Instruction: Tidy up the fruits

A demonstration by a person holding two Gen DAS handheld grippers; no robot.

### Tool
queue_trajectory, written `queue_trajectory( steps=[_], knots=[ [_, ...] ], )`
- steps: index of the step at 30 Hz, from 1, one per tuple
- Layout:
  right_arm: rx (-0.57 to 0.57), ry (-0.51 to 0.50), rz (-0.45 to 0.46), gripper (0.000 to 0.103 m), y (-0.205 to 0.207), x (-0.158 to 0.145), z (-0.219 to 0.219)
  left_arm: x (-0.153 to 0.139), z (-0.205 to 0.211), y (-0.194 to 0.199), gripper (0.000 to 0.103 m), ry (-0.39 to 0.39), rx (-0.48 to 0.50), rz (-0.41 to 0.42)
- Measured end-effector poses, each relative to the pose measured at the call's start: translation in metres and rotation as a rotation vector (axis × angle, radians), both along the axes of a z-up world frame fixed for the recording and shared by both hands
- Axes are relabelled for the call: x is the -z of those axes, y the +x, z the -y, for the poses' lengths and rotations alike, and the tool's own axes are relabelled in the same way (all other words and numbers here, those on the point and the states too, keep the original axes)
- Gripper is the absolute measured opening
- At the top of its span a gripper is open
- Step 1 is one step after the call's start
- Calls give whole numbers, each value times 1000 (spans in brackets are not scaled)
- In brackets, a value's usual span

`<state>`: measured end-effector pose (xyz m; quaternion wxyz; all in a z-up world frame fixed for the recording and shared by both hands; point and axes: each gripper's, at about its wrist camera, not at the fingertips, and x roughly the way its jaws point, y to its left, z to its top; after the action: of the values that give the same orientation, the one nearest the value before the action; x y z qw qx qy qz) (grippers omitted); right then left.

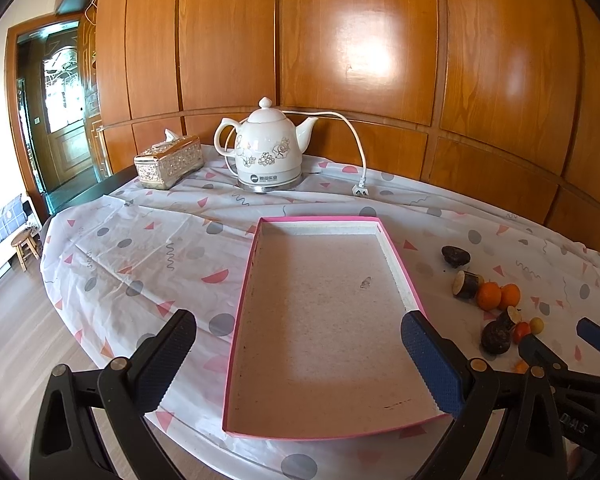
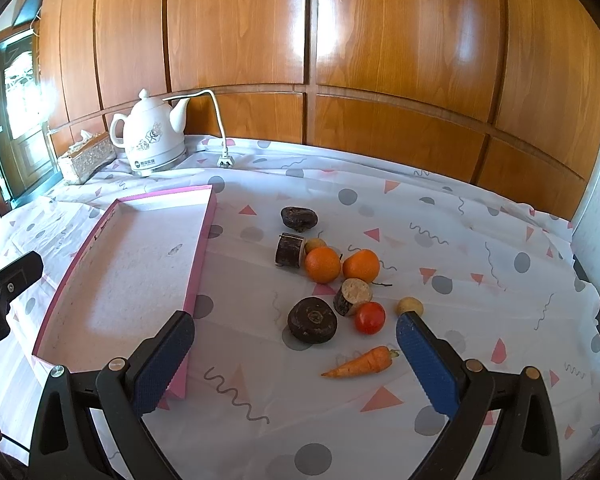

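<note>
Fruits lie loose on the patterned tabletop (image 2: 460, 208), all to the right of the pink tray (image 2: 124, 264), which holds nothing. Left of the tray, the left tool (image 1: 298, 330) hovers with its jaws spread wide, one finger over the cloth and the other above the tray's right rim, gripping nothing. Behind the tray, near the wooden wall, stand a tissue box (image 1: 168, 162) and a white kettle (image 1: 266, 148), its plug (image 1: 360, 190) lying on the cloth. Just right of the tray sits a dark round fruit (image 2: 299, 218), then a dark cut piece (image 2: 289, 250) touching a small yellow fruit (image 2: 315, 245). Two oranges (image 2: 322, 265) rest side by side beyond it. Nearer the camera lie another dark round fruit (image 2: 312, 319), a second cut piece (image 2: 352, 296), a red tomato (image 2: 369, 317) and a carrot (image 2: 360, 363). Farthest from the tray sits a pale yellow fruit (image 2: 410, 306). The right tool (image 2: 294, 332) is wide open and empty above this group.
</note>
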<state>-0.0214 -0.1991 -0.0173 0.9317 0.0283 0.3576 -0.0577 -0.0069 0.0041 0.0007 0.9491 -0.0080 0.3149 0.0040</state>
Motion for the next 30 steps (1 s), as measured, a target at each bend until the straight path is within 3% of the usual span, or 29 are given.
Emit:
queue_trajectory(
  steps=[15,26,30],
  knots=[
    [-34,-15,-21,103,10,-1,14,5,9,5,103,11,39,-25],
    [58,-78,-71,103,31,-12,114,9,24,5,103,28,117,-40],
    [103,-127,-92,103,36,-14,159,14,31,8,103,-2,187,-72]
  ],
)
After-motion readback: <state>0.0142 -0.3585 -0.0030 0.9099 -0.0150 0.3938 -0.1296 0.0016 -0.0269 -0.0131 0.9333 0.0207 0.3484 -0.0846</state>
